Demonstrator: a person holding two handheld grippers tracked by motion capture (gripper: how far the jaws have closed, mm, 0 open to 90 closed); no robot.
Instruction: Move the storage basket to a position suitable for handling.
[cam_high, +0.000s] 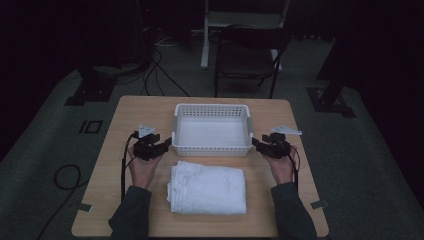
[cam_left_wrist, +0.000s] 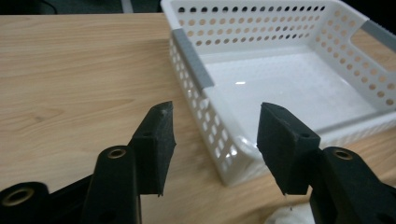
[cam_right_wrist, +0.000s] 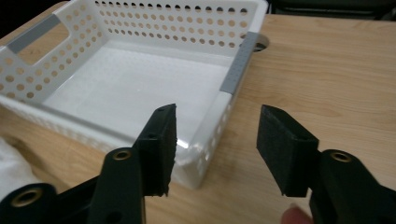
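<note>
Left tongs (cam_high: 165, 143): open, empty, at basket (cam_high: 212, 107) corner.
Right tongs (cam_high: 258, 143): open, empty, opposite corner.
Technique: likely release; withdraw level, clear of the rim, toward the folded towel (cam_high: 208, 190).

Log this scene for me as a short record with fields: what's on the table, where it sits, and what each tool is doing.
surface: wooden table
basket: white perforated basket, empty, far middle of table
cloth: folded white towel, near side of basket
left tool: left tool, open, at basket's near left corner, holding nothing
right tool: right tool, open, at basket's near right corner, holding nothing
</note>
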